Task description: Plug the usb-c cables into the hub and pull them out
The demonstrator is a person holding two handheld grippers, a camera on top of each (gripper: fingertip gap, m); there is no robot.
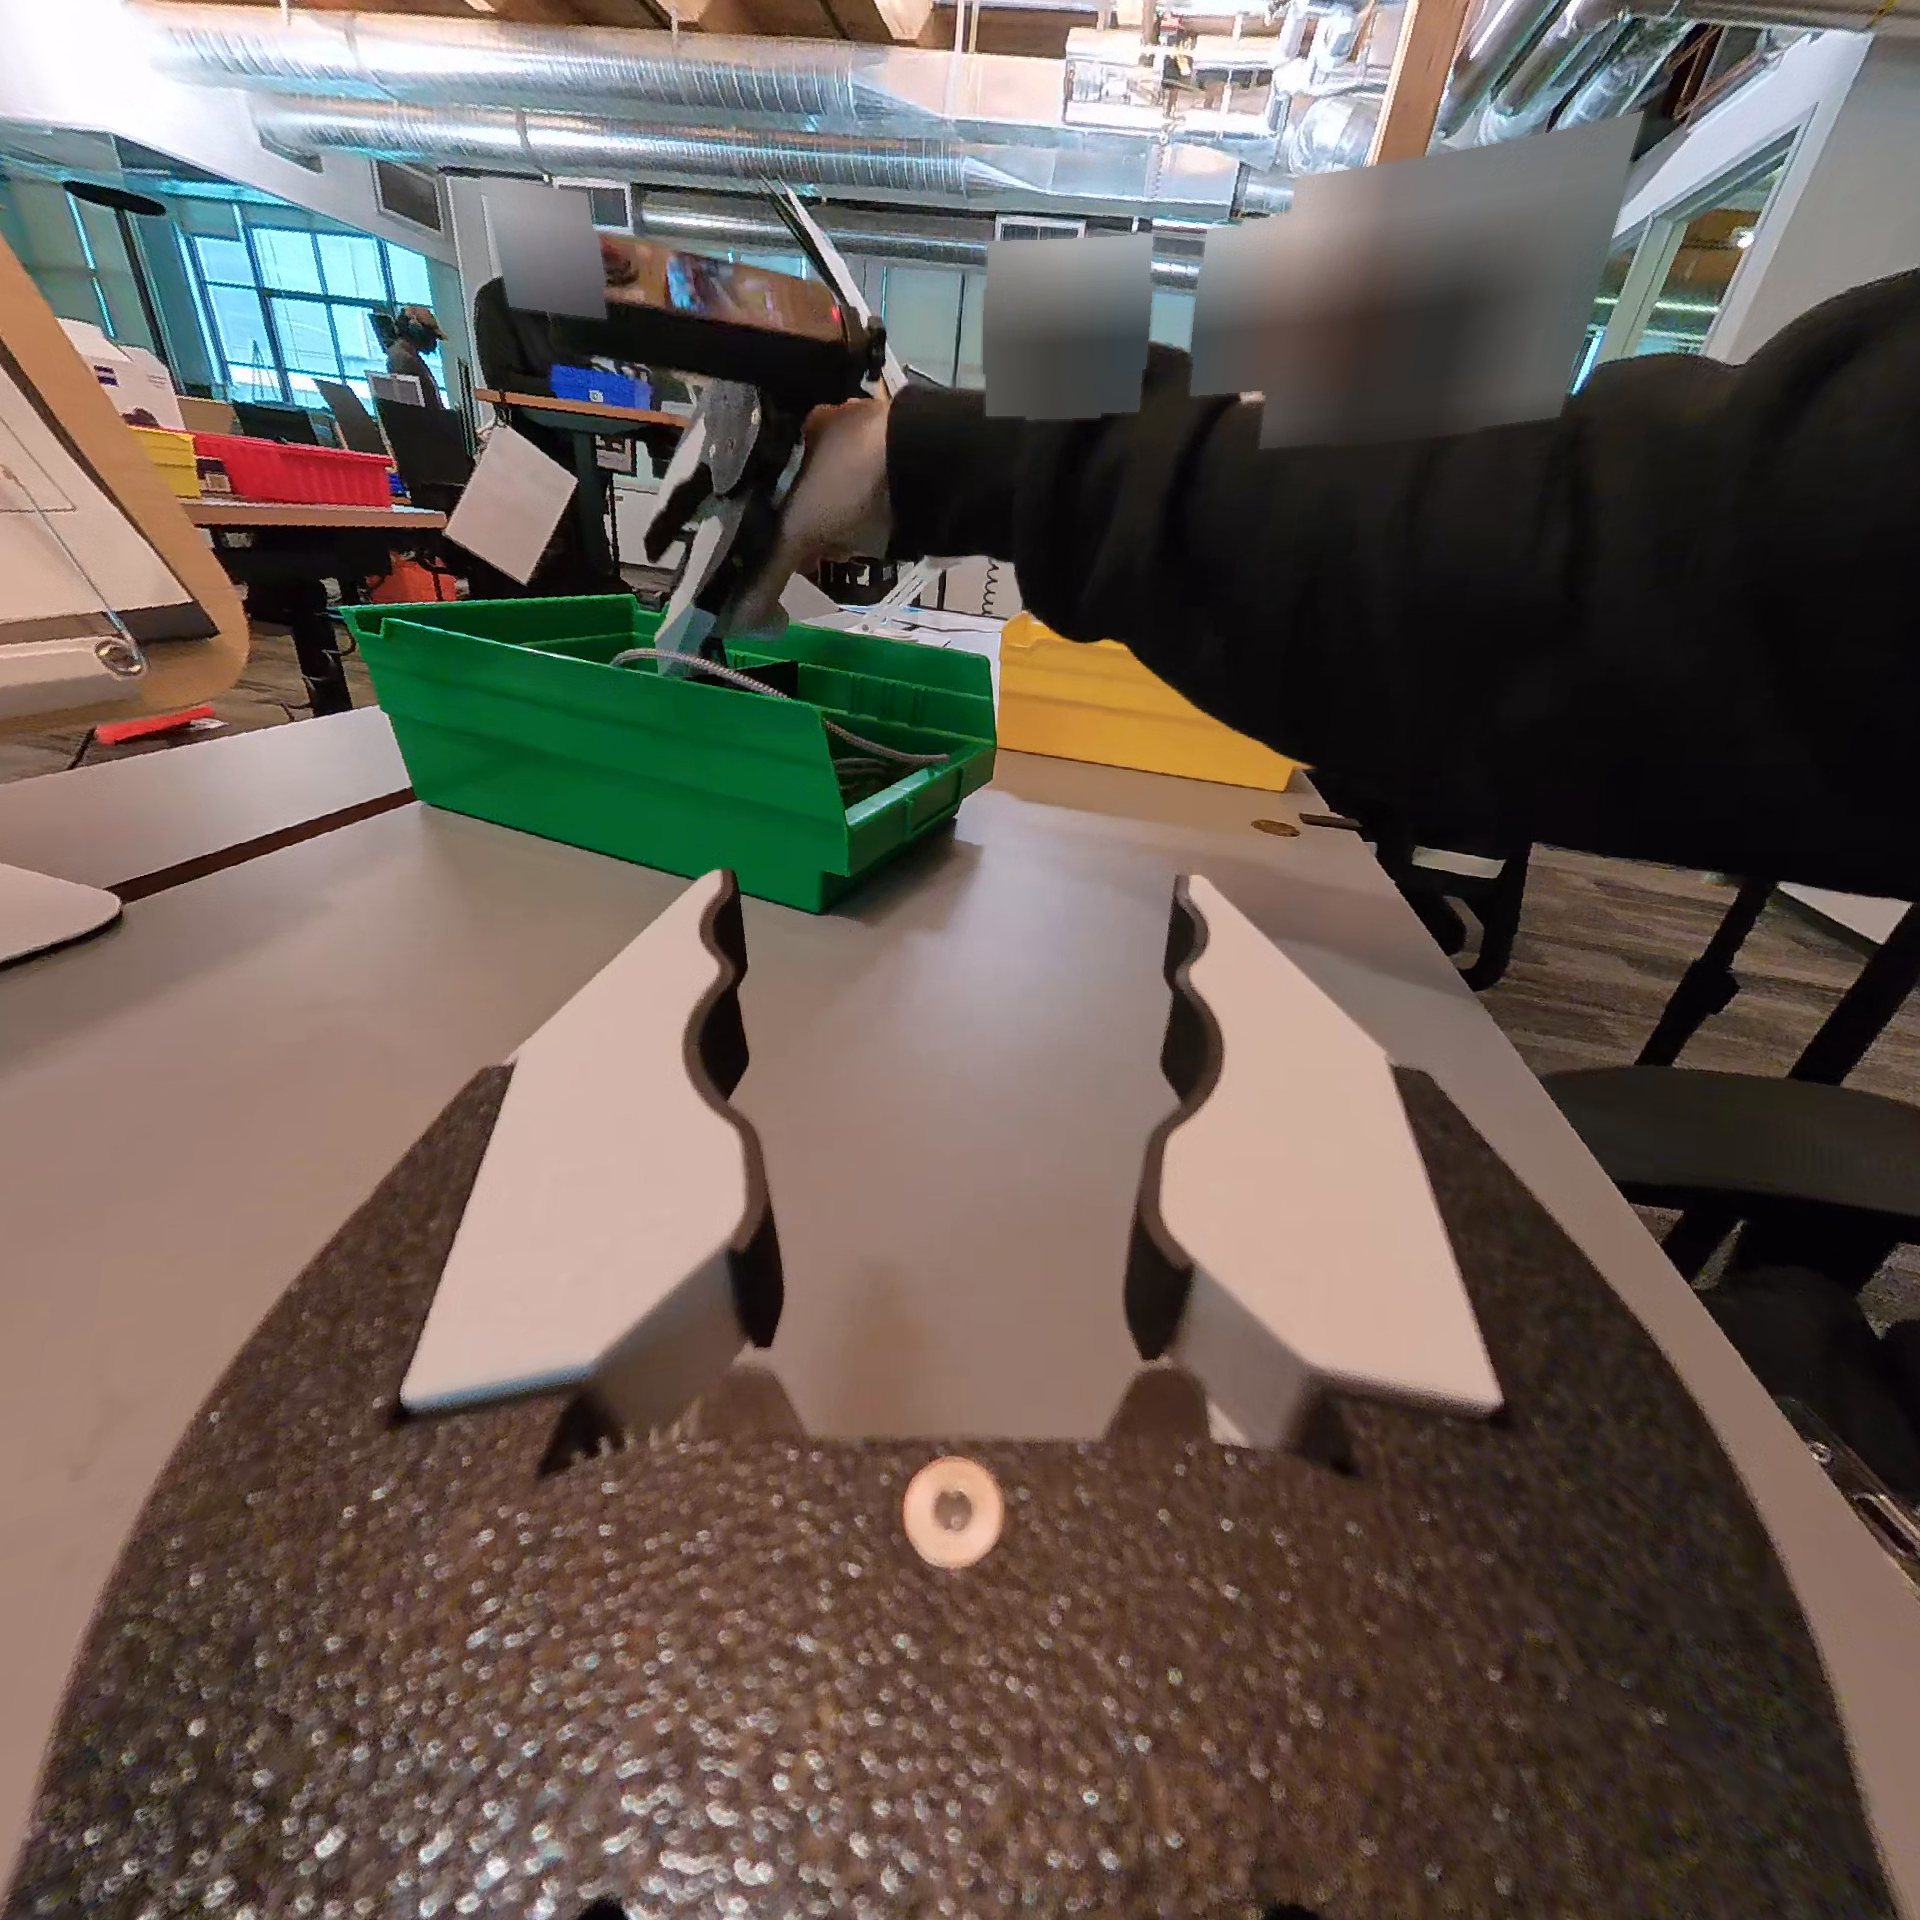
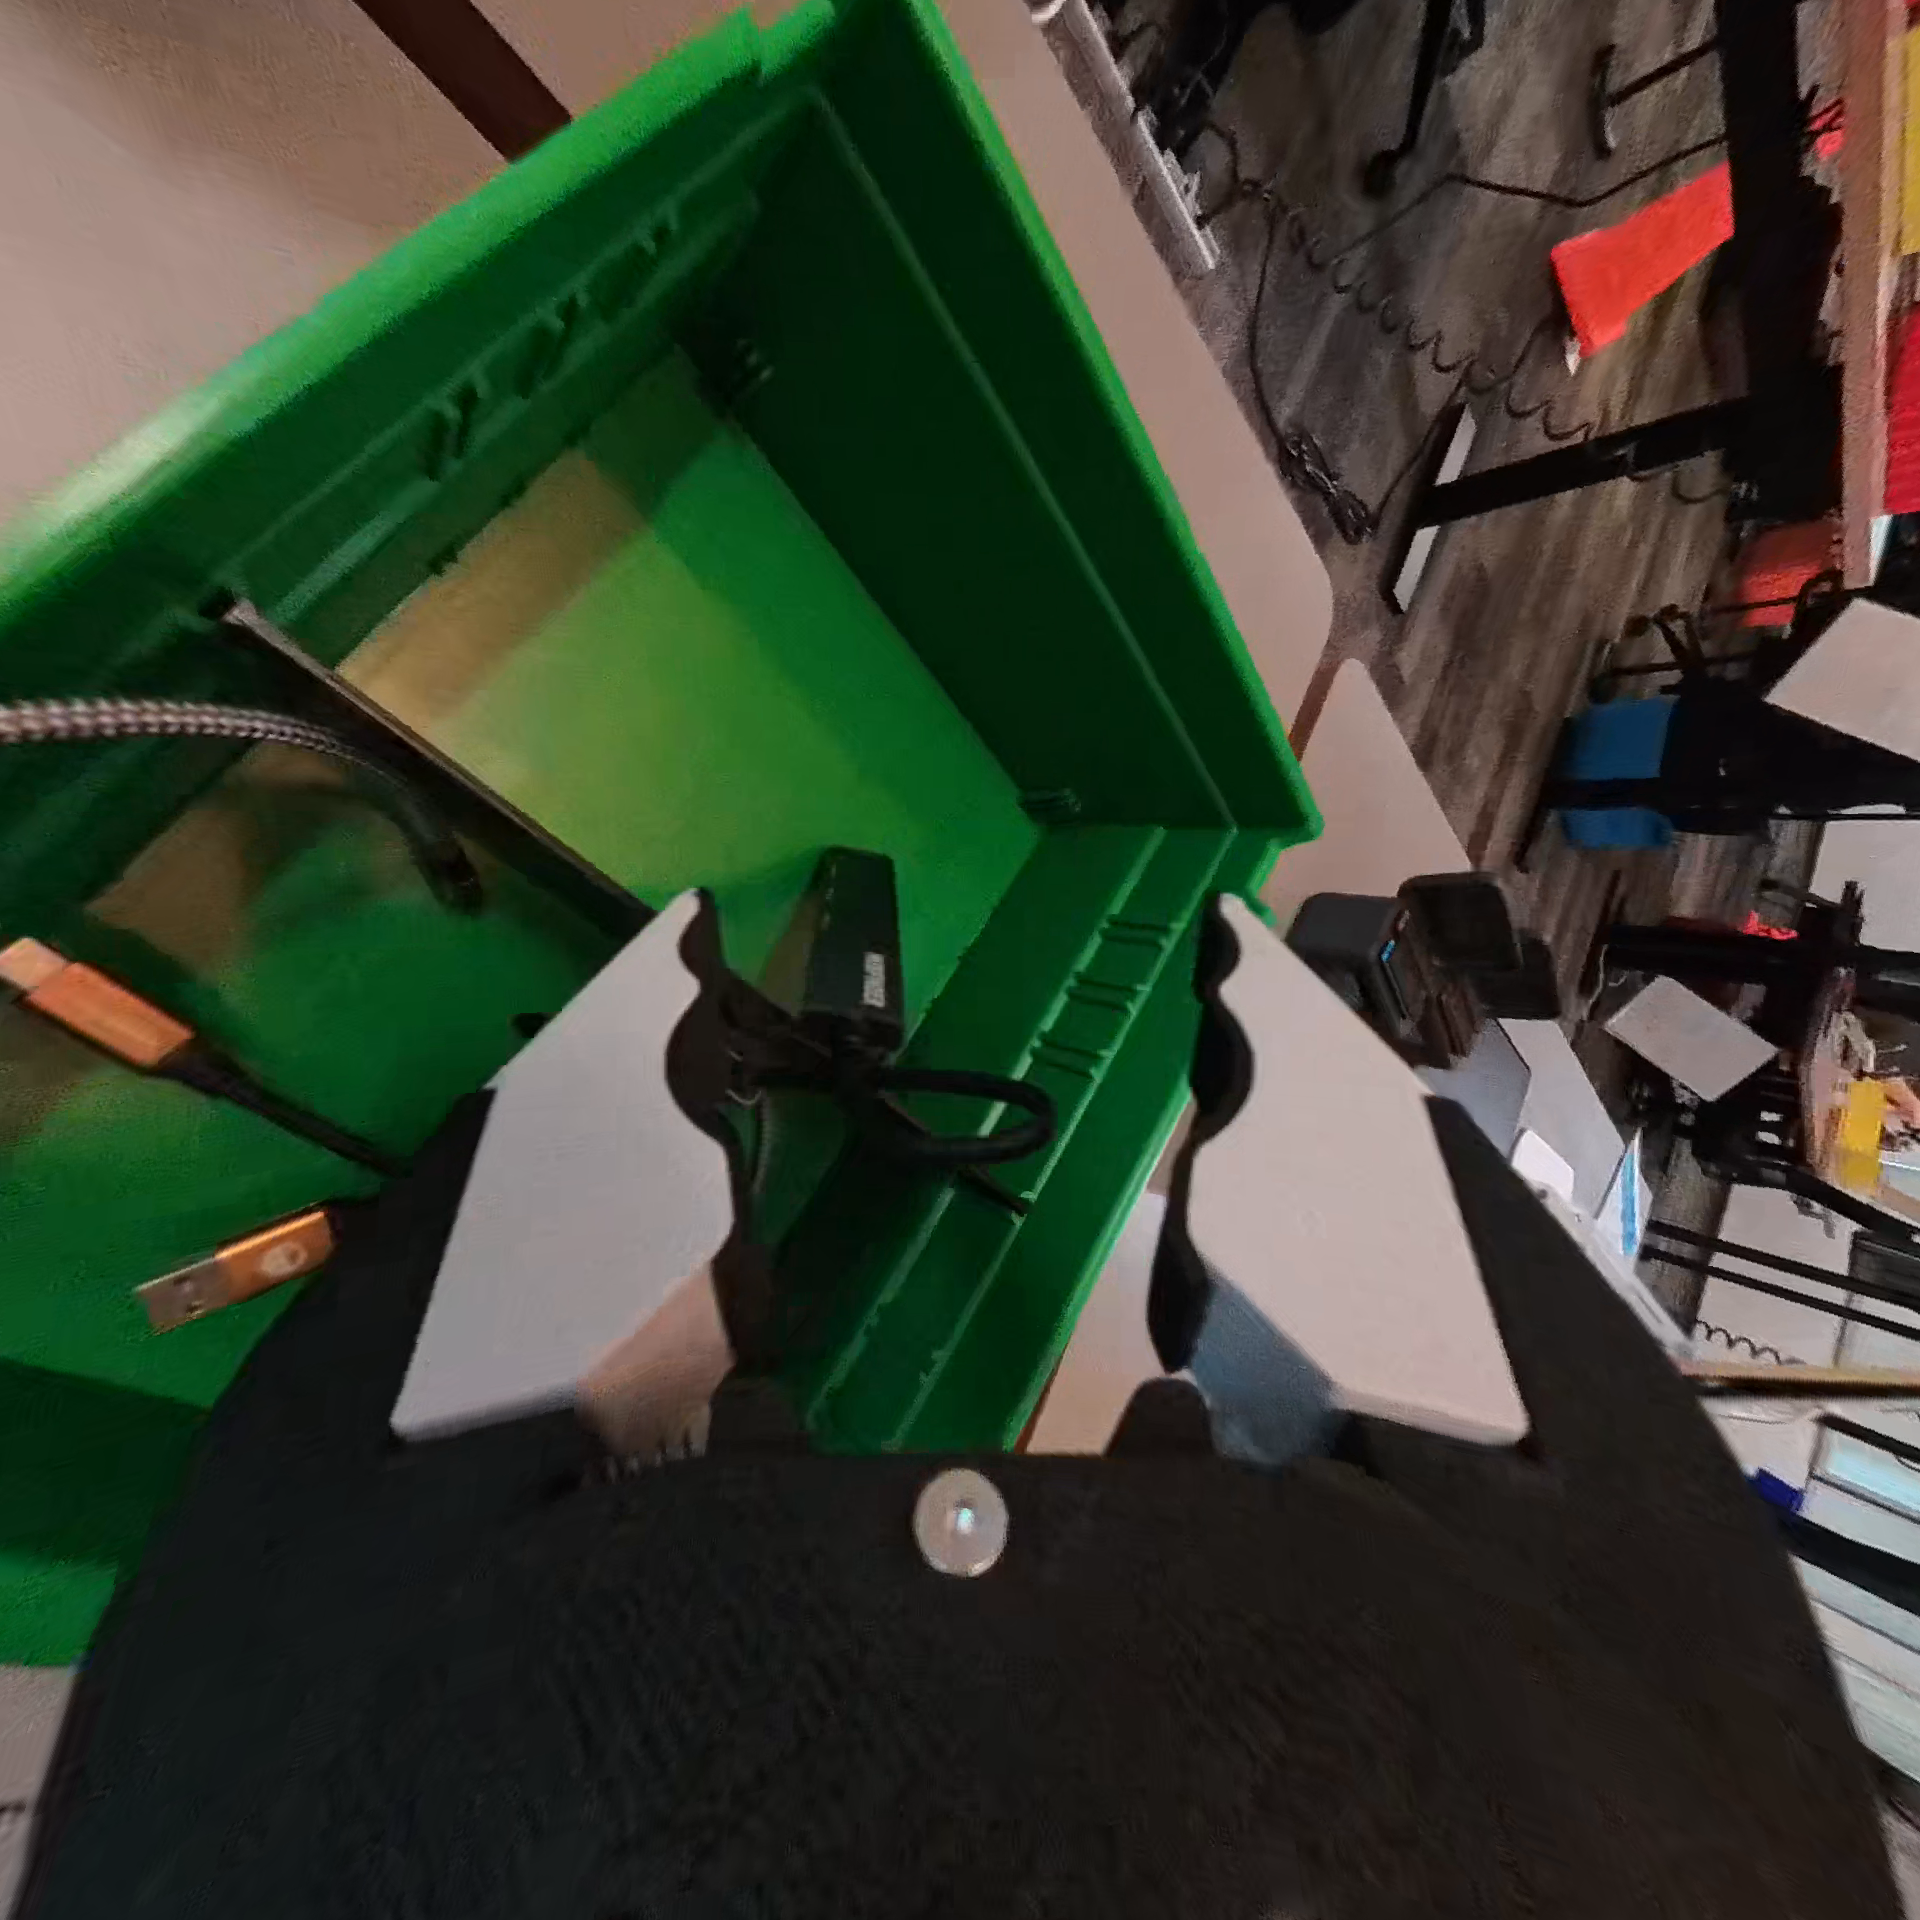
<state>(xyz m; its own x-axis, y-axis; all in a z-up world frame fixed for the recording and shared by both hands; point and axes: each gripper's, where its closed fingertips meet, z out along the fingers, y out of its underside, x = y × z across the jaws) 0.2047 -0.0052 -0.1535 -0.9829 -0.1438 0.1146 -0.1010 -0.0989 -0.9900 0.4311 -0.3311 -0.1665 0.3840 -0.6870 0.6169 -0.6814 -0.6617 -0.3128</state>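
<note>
Bright, even daylight came from far windows (image 1: pixel 301 301); the right wrist view was motion-blurred, and both views bent at the edges.

Braided grey cable (image 2: pixel 208 719): cut off at the left edge of the right wrist frame.

Copper-coloured flat plugs (image 2: pixel 99 1013): motion-blurred at lower left, connector type unreadable.

Small black rectangular hub (image 2: pixel 854 951): near end hidden behind the left grey finger (image 2: pixel 582 1164); ports not discernible.

Green plastic bin (image 1: pixel 623 748): in the left wrist frame its contents mostly hidden by the near wall (only a cable loop shows).
</note>
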